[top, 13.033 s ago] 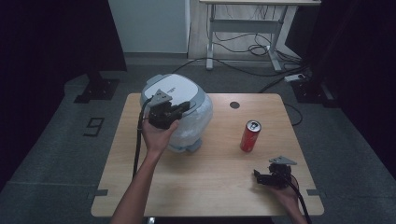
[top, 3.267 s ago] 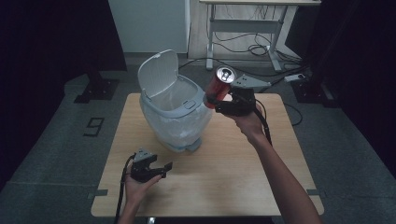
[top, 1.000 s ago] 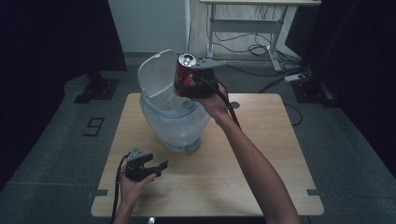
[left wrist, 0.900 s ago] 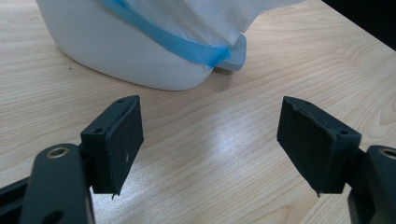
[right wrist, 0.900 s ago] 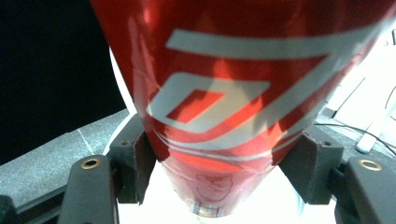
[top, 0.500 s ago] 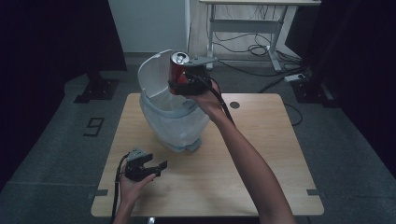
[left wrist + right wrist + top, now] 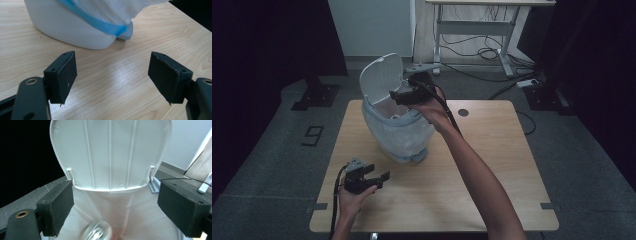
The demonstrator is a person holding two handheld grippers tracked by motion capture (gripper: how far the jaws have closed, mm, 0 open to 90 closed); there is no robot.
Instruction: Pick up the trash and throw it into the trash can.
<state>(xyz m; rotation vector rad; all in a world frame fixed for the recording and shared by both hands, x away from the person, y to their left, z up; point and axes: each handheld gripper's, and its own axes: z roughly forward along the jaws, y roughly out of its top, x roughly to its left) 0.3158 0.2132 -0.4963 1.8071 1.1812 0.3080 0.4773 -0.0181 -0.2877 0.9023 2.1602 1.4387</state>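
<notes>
Right hand-held gripper (image 7: 398, 95) over the open bin (image 7: 399, 131), jaws just sprung apart and empty — the red can (image 7: 98, 233), released, drops blurred into the liner below; left hand-held gripper (image 7: 379, 176) rests agape on the desk (image 7: 492, 150); disposal looks done.

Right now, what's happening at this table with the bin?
A person holds a gripper in each hand. The right gripper is over the open white bin, and its jaws have just been opening: a red can is dropping, blurred, into the bag below the raised lid. The left gripper rests open and empty on the table.
</notes>
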